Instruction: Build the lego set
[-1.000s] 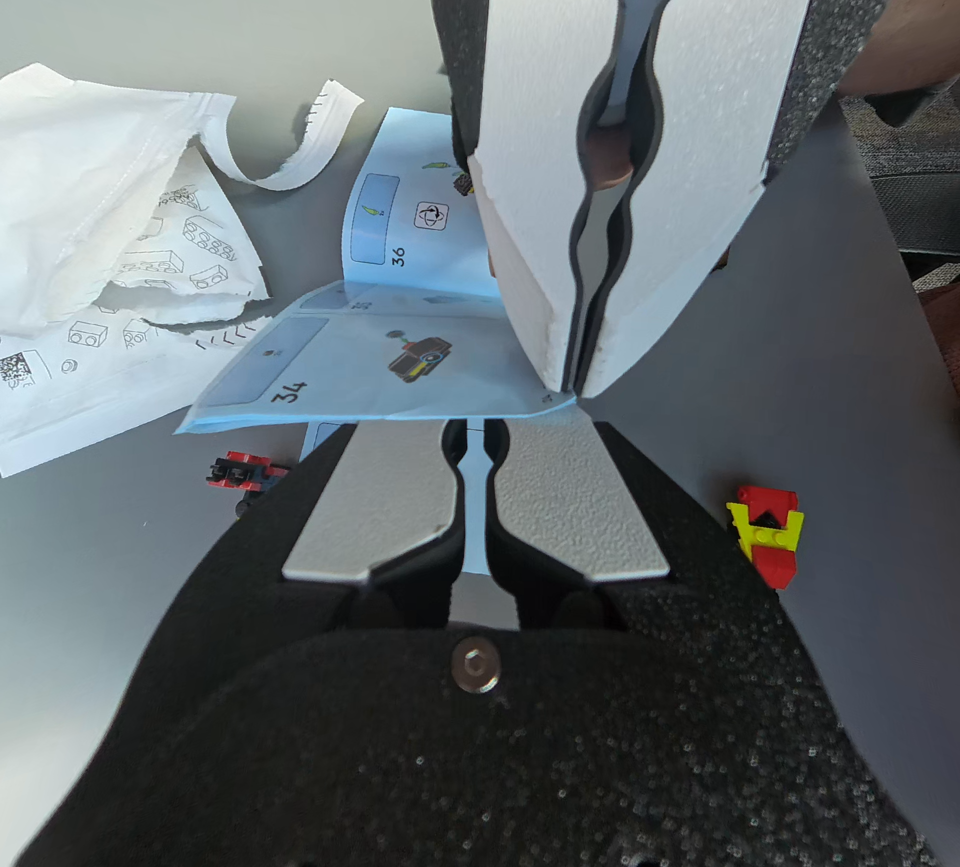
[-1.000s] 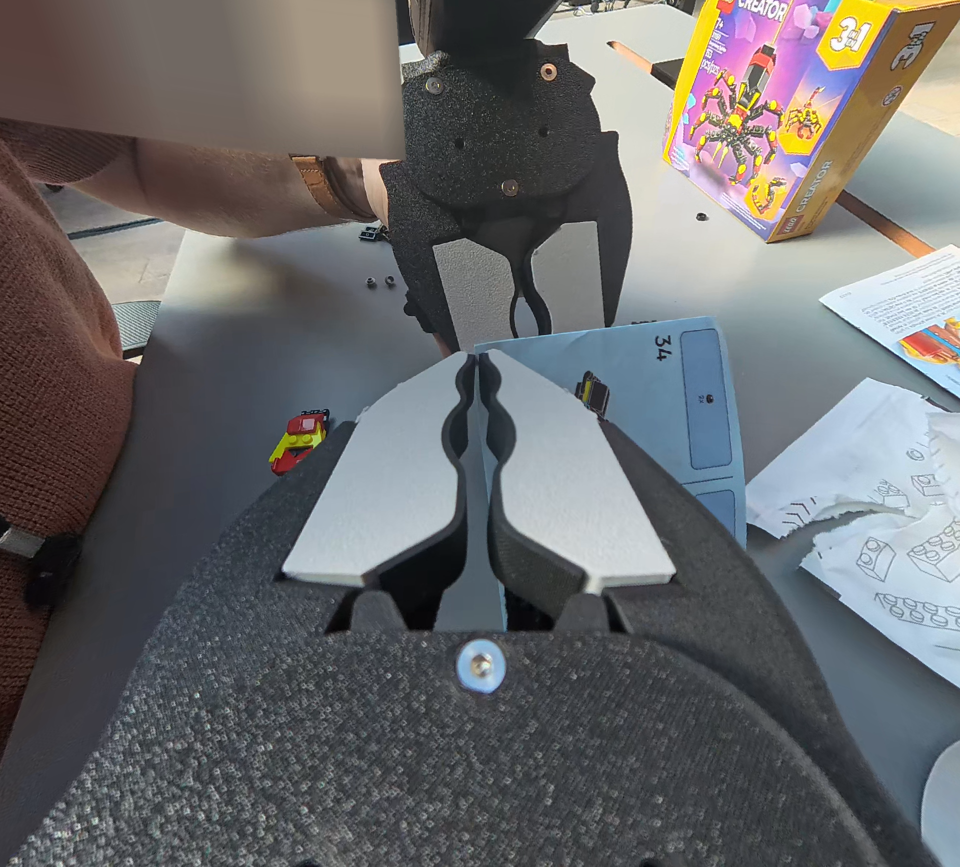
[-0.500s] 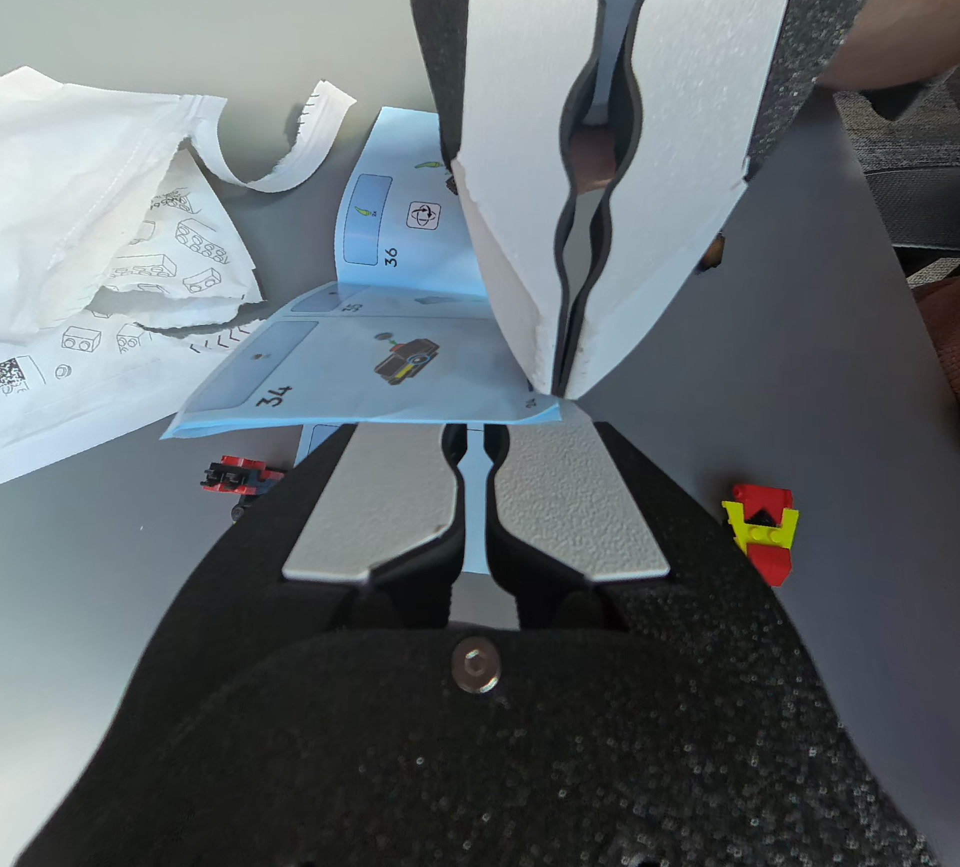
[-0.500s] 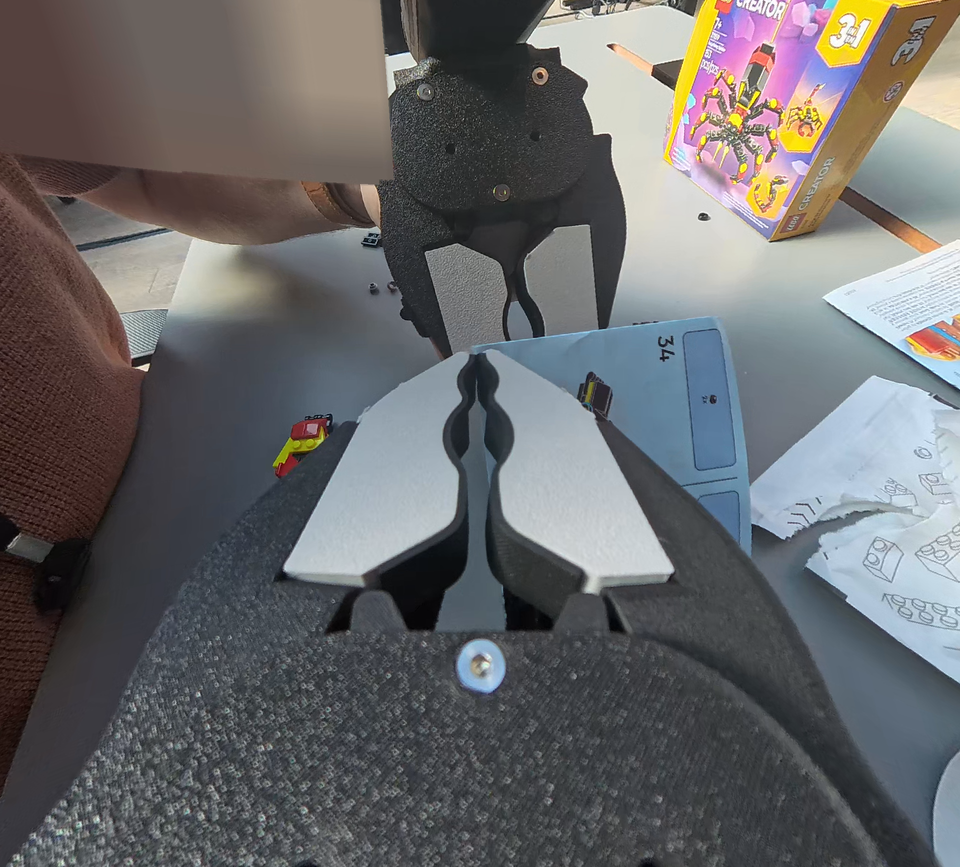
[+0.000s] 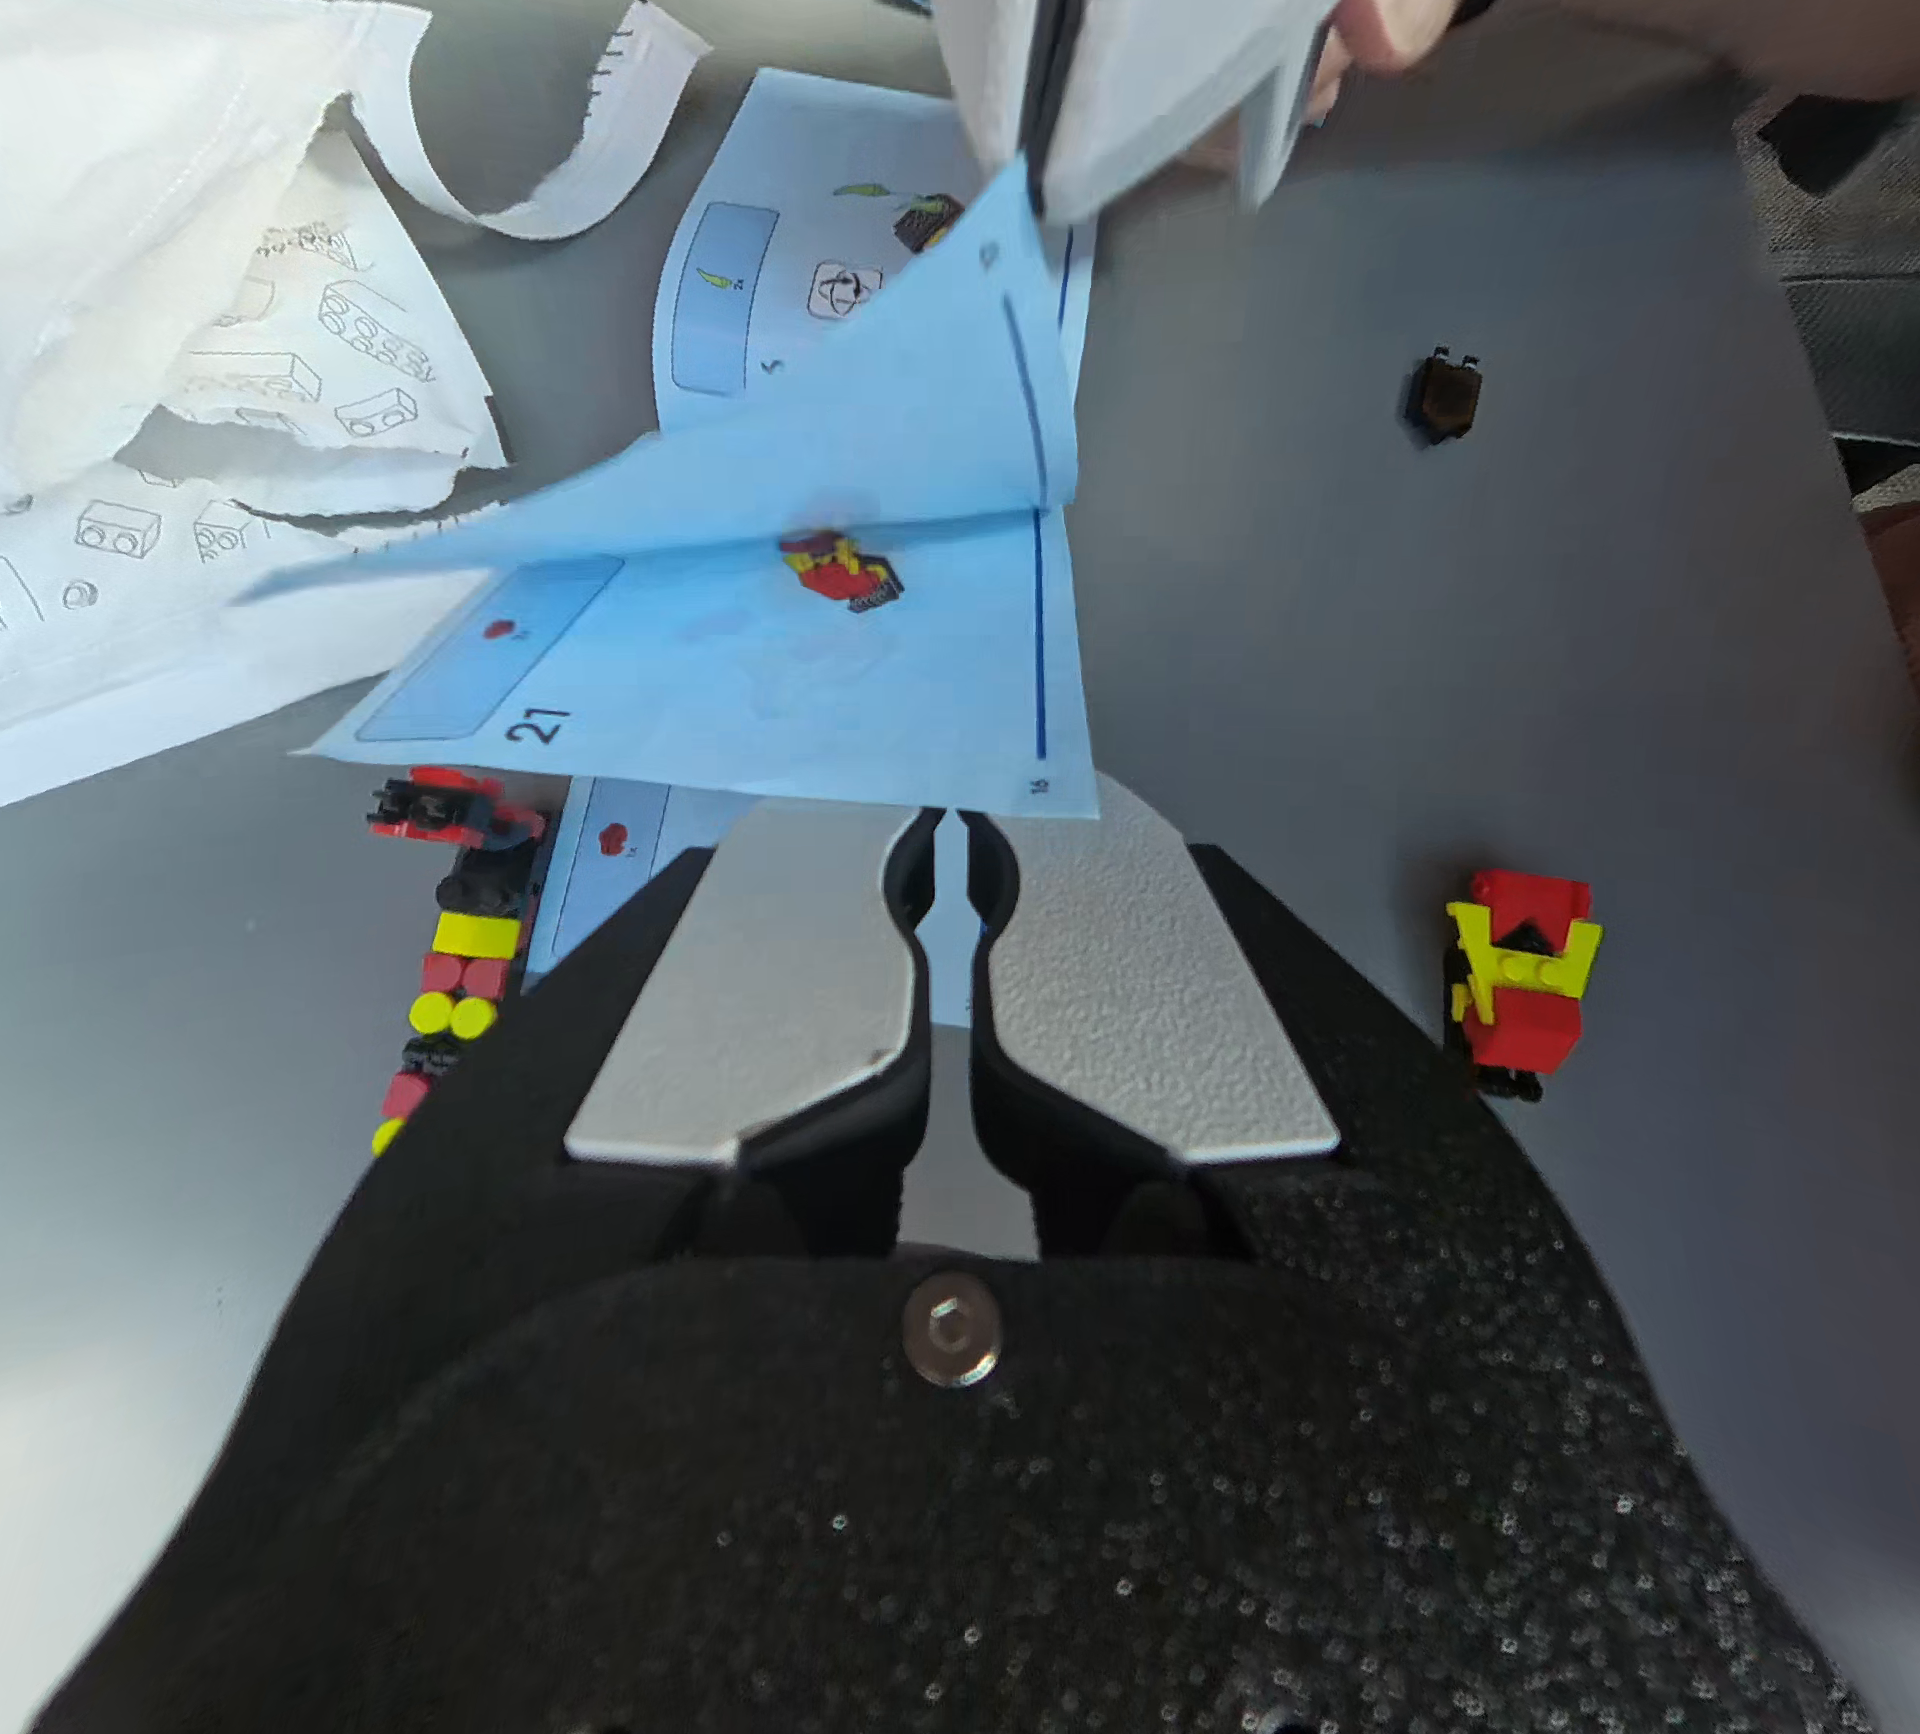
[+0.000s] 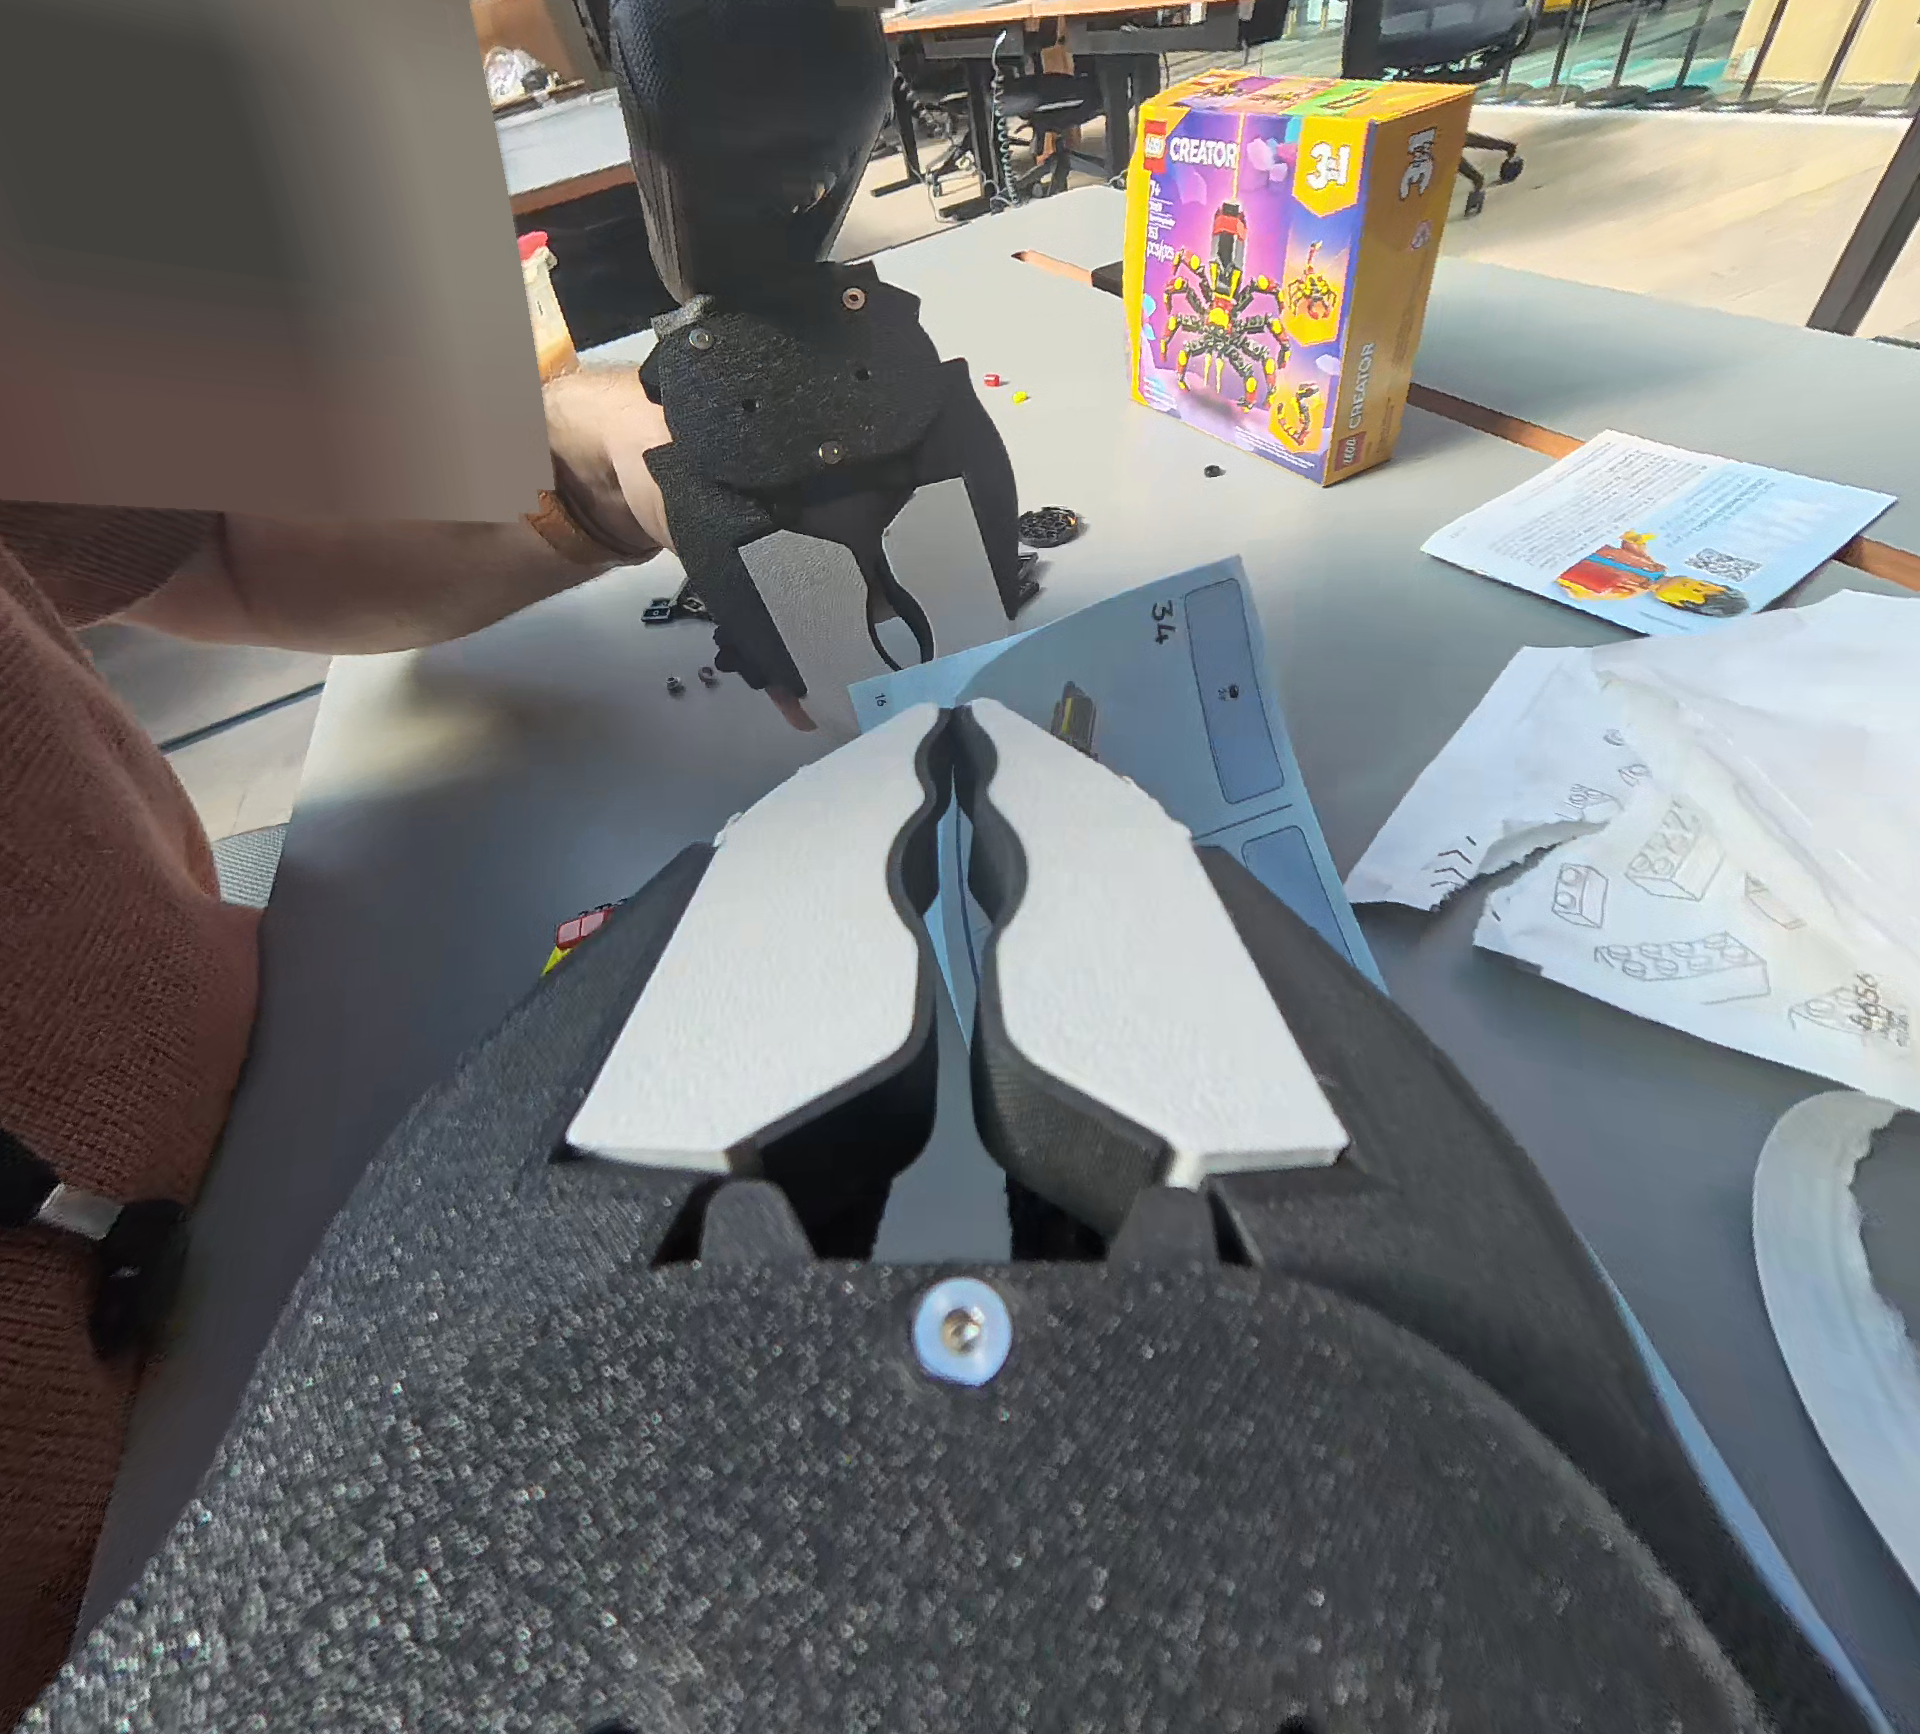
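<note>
Both pairs of fingers are pressed together. On the right gripper (image 5: 1034,178) the tips pinch a corner of a light blue page of the instruction booklet (image 5: 748,645) and hold that page up off the pages below. The left gripper (image 5: 951,817) has its tips touching at the near edge of the booklet — whether paper is caught between them I cannot tell.

All lies on a matte grey table (image 5: 1455,697). Behind it the right wrist view shows an open office with more desks, black chairs and glass walls.

From the set only small parts are built. A long black, red and yellow segment chain (image 5: 457,946) lies at the left edge of the booklet, and a red and yellow piece (image 5: 1522,978) lies on the right, apart from it. A small dark brick (image 5: 1442,396) lies farther away. Torn white paper bags (image 5: 208,282) lie left, and the set box (image 6: 1288,271) stands upright at the far side, beside a leaflet (image 6: 1662,531).
</note>
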`<action>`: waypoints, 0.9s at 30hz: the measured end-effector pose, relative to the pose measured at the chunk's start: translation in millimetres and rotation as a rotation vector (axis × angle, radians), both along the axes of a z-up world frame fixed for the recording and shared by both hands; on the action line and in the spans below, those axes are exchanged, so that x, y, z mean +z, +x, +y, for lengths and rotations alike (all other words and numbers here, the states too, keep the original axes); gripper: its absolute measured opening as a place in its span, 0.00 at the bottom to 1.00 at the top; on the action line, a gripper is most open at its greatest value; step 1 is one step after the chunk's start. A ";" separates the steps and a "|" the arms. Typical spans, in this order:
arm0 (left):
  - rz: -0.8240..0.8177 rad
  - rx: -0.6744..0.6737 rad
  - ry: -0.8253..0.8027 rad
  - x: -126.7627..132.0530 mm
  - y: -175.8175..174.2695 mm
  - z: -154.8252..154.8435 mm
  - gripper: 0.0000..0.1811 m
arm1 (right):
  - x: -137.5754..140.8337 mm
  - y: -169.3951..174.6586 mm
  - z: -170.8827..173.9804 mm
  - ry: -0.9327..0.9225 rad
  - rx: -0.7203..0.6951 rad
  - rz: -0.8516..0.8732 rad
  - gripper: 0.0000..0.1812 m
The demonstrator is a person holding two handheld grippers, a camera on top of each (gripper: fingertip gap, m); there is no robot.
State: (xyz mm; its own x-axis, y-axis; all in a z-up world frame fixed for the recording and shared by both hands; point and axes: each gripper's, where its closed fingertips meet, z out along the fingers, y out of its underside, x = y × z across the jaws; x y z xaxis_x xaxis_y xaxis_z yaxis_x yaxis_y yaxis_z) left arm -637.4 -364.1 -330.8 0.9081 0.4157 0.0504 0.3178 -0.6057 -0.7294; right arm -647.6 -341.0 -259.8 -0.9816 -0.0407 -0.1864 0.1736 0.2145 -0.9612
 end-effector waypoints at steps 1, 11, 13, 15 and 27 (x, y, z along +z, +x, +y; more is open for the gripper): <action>-0.009 0.008 -0.024 -4.2 2.0 -7.5 0.00 | 1.7 -3.5 6.9 -0.016 -0.030 -0.012 0.00; 0.001 0.044 -0.204 -22.7 -17.5 -29.8 0.00 | -22.6 -24.6 73.0 -0.036 -0.261 -0.178 0.00; -0.025 0.017 -0.165 -24.2 -24.3 -16.7 0.00 | -29.7 -22.8 70.2 0.011 -0.261 -0.187 0.00; -0.003 0.013 -0.130 -14.8 -32.7 -7.9 0.00 | -44.3 -18.7 62.2 0.125 -0.237 -0.170 0.00; -0.024 0.015 -0.231 -26.4 -18.8 -32.8 0.00 | -104.0 22.1 -17.5 0.565 0.134 0.430 0.16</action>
